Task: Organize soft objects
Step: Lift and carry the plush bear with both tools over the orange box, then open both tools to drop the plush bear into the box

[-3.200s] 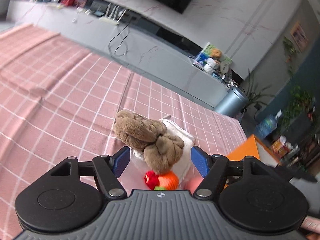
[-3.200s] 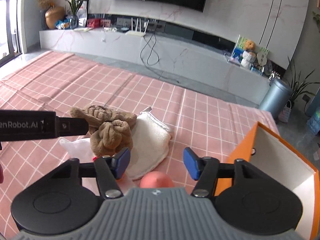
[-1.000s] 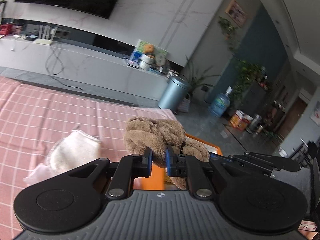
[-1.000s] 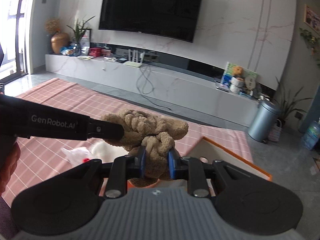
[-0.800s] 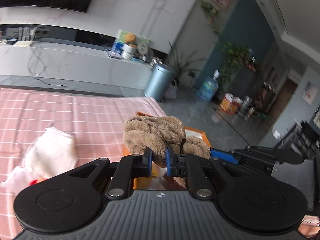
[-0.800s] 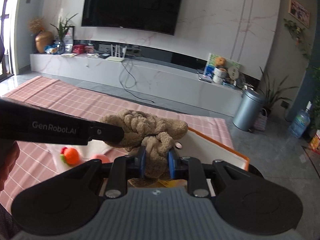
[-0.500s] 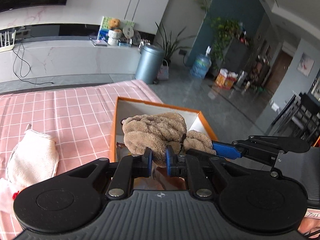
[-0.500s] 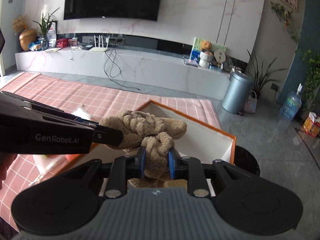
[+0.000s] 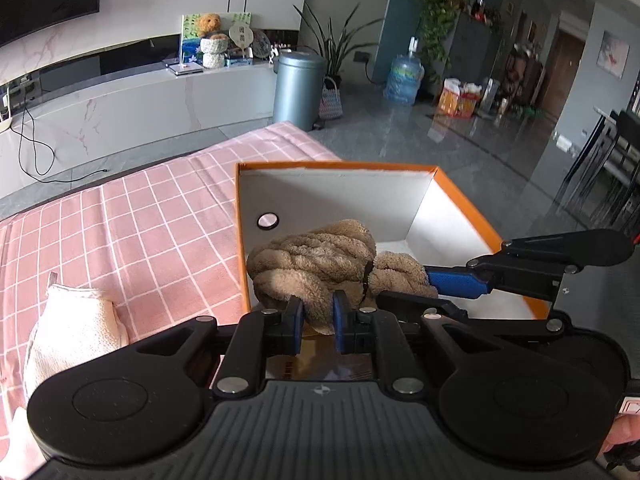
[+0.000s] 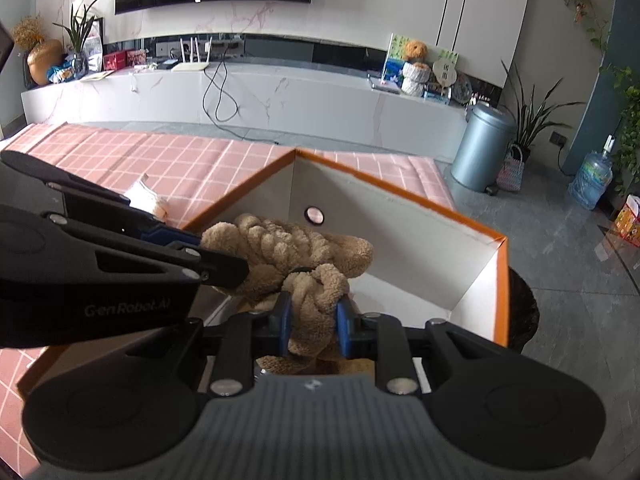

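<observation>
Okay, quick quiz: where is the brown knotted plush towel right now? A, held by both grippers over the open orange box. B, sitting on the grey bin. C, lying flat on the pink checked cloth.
A: the brown knotted plush towel is between the blue pads of the left gripper and the right gripper, above the white inside of the open orange box.

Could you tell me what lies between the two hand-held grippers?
The brown knotted plush, over the orange box; both wrist views show it.
</observation>
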A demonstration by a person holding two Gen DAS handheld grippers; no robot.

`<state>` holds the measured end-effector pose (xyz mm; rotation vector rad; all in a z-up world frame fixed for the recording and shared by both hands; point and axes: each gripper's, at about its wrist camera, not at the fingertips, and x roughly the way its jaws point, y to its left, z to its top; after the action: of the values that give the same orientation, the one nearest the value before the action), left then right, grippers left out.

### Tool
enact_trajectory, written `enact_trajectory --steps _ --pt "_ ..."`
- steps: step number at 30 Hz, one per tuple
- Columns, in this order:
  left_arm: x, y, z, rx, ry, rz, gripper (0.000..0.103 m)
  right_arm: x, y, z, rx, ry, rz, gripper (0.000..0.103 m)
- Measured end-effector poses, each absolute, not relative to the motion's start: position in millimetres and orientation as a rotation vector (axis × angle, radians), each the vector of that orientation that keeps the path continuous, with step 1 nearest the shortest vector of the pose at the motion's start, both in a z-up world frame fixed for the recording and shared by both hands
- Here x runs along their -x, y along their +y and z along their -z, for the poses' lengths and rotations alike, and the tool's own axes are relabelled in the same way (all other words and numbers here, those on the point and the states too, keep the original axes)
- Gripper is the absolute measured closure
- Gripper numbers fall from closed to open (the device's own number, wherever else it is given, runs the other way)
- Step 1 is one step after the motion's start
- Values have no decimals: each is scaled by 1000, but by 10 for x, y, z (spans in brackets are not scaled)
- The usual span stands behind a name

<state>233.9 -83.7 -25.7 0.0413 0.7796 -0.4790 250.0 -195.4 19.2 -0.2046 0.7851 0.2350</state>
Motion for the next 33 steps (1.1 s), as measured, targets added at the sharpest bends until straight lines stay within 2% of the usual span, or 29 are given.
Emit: enact_trajectory --steps 10,13,14,15,18,24,27,29,31,33 --pt "-2328 -955 326 -140 767 494 83 -2644 -1929 -16 220 881 -234 80" --pt "-2321 -932 321 -123 763 504 72 -2656 -1913 -2 225 894 -224 78" --pt "-2312 -922 318 -118 758 505 65 -2656 -1903 7 231 897 -222 77" --pt "-2297 -917 306 -115 749 508 54 -2655 -1892 13 239 899 -218 77" --pt "-2262 -877 261 -88 719 521 34 -2673 -1853 32 256 915 -204 75" --pt "-2223 -782 176 -28 703 507 33 -2671 -1851 44 267 938 -206 67" --pt "-2189 -756 141 -14 695 502 33 -2644 -1873 12 267 932 -195 55" --pt "-2158 -735 126 -5 692 501 32 -2618 -1897 -16 267 920 -174 38" --pt "-2117 -708 115 6 687 499 31 -2569 -1919 -50 269 907 -162 32" --pt "-2087 -684 98 16 684 495 31 -2505 -1921 -76 270 904 -159 32"
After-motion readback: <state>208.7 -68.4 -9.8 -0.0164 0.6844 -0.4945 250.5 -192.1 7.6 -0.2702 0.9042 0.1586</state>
